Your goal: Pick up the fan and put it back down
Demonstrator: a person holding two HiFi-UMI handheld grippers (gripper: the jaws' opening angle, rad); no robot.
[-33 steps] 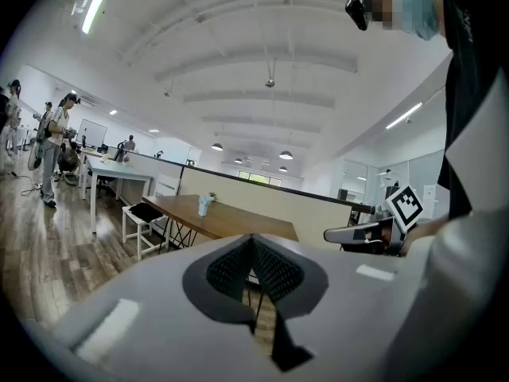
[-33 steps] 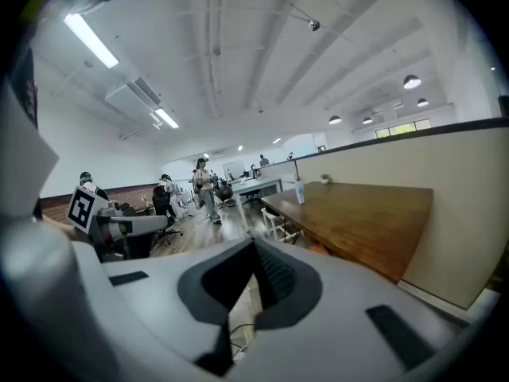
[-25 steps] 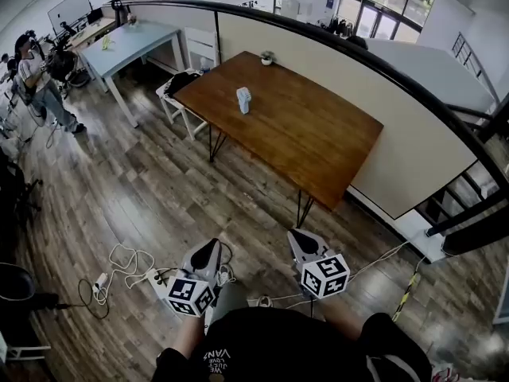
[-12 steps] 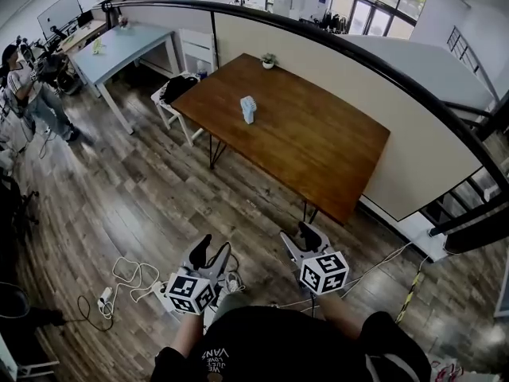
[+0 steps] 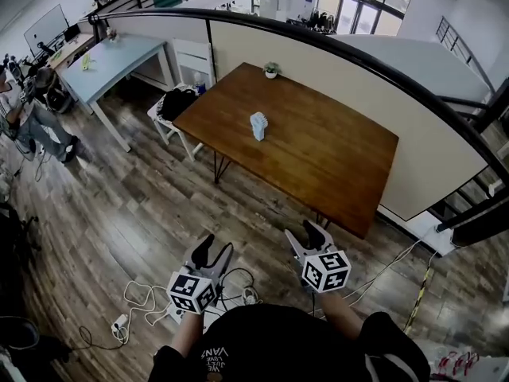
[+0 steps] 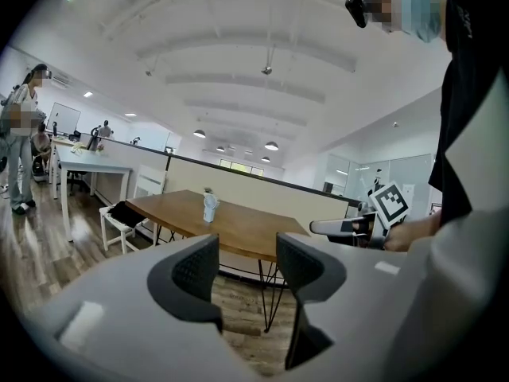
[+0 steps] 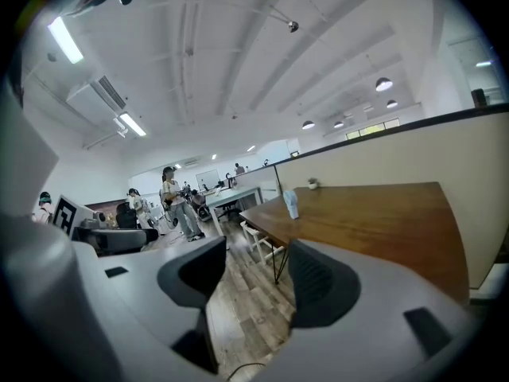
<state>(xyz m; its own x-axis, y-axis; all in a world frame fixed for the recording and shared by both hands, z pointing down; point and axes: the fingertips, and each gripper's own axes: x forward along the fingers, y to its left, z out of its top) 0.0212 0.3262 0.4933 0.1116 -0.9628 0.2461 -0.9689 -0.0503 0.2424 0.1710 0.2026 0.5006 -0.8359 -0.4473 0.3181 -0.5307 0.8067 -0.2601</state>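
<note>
Grey-brown plank flooring (image 5: pixel 127 205) runs under a rectangular brown wooden table (image 5: pixel 334 165) on thin black legs, which stands beside a long cream partition (image 5: pixel 342 70) capped by a dark rail. Toward the far left part of the tabletop stands a small pale blue-white handheld fan (image 5: pixel 259 126). It looks upright, though it is too small to make out its base. A little potted plant (image 5: pixel 271 70) sits beyond it at the far edge. White cables (image 5: pixel 143 309) lie tangled on the boards near the person's feet.

The left gripper (image 5: pixel 213 247) and the right gripper (image 5: pixel 306 231) hang side by side over the floor, short of the table's near edge and well apart from the fan. Both sets of jaws have just been opening and now stand wide, with only floor and table legs showing between them. In the left gripper view the fan appears far off, above the inner edge of the left-hand jaw. In the right gripper view it sits above the inner edge of the right-hand jaw.
</note>
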